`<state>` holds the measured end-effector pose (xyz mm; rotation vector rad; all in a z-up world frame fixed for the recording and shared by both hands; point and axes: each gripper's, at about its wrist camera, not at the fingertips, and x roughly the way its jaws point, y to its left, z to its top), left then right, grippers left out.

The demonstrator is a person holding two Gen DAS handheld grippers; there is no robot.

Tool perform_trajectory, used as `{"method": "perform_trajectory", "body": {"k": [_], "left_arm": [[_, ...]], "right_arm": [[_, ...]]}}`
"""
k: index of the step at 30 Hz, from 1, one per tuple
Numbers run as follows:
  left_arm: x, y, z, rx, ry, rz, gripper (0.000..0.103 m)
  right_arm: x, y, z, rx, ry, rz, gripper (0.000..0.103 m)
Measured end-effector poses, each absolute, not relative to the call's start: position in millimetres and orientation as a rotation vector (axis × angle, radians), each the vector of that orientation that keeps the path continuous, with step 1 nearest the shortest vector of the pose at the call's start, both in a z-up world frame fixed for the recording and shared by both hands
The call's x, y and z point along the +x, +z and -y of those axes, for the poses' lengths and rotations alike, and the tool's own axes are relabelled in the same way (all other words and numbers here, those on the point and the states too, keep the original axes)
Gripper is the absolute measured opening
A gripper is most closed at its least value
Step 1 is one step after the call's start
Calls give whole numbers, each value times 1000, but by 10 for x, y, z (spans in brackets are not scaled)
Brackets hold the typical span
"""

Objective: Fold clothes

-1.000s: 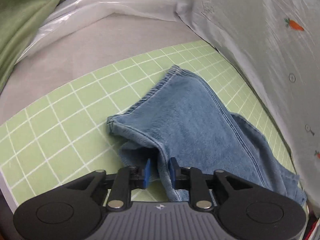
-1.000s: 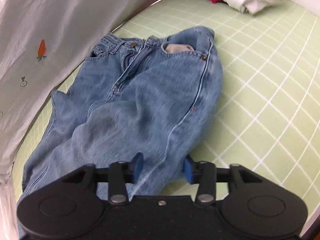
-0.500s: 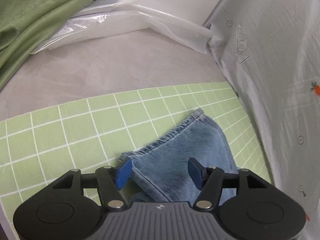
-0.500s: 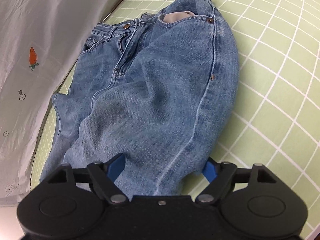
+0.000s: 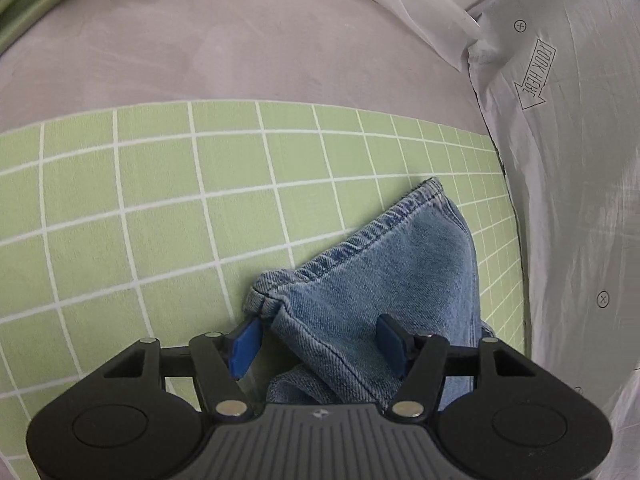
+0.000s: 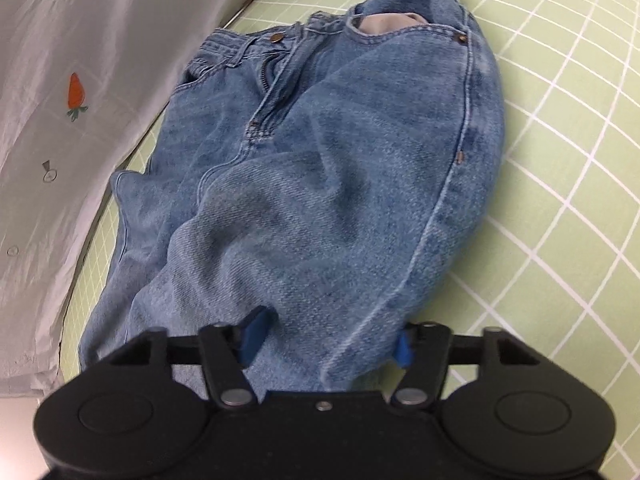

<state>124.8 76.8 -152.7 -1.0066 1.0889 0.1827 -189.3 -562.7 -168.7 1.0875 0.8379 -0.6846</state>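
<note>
1. Jeans (image 6: pixel 328 184) lie on green grid mat (image 5: pixel 120 208), long axis running from waistband far in right view to hem (image 5: pixel 384 224) in left view.
2. Left gripper (image 5: pixel 318 340) fingers spread wide, straddling leg end.
3. Right gripper (image 6: pixel 326 336) fingers spread wide around thigh denim.
4. White carrot-print sheet (image 6: pixel 76 92) beside jeans.

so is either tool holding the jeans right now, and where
Nothing is held. The left tool is open over a leg hem of the jeans, and the right tool is open over a leg.
</note>
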Motion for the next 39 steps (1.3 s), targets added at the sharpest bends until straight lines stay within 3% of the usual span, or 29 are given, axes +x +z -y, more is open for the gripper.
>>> {"method": "perform_trajectory", "body": {"k": [1, 3, 13, 20, 26, 39], "left_arm": [[1224, -1522, -747, -1017, 179, -1065, 33], [1246, -1493, -668, -985, 152, -1047, 11], [1860, -1536, -85, -828, 64, -1107, 6], [2841, -1593, 331, -797, -2, -1079, 5], [3598, -1152, 741, -739, -96, -935, 5], [2509, 315, 285, -549, -133, -554, 4]], "right_arm": [[-1868, -1660, 5611, 1058, -672, -845, 43], [-1811, -1604, 5584, 1003, -645, -852, 30], [-1230, -1682, 5733, 952, -586, -877, 22], [-679, -1776, 5977, 972, -567, -855, 20], [-257, -1597, 6259, 970, -564, -748, 15], [-1832, -488, 5974, 742, -543, -441, 11]]}}
